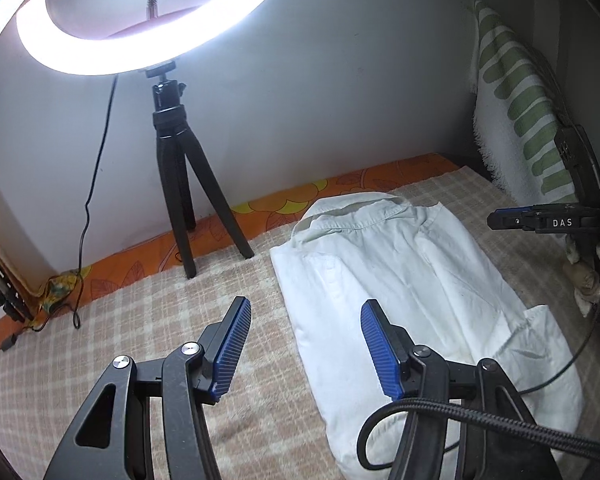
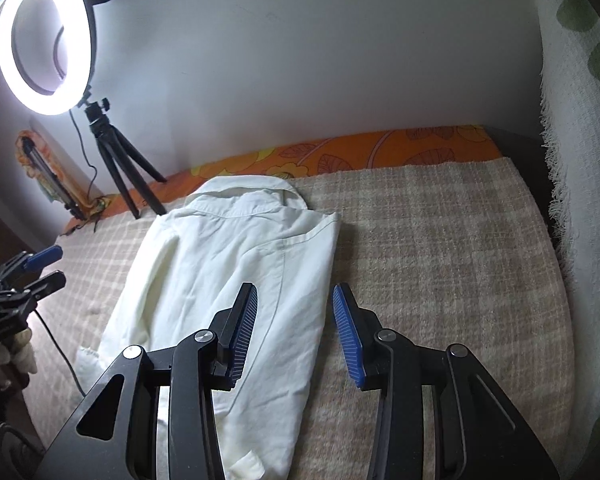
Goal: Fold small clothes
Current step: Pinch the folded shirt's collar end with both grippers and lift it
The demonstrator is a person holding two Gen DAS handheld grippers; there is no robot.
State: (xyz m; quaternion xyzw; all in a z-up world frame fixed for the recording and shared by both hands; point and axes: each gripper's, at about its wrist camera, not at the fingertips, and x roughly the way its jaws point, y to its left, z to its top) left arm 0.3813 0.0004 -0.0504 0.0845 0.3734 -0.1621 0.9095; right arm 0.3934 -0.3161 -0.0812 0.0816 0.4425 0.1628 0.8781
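- Far left, against the wall: ring light, lit, on a black tripod; its cable trails down onto the bedding.
- Left gripper: jaws spread, nothing between the blue pads; hangs over the checked blanket, just beside the shirt's left edge.
- White shirt: lies flat on the blanket, sides folded in to a long narrow shape, collar toward the wall, hem toward the cameras.
- Right gripper: jaws apart, pinching nothing; hovers above the shirt's right edge, which falls between the fingers.
- Orange floral sheet shows along the wall.
- Far right: white cloth with green pattern, hanging, fringed edge.
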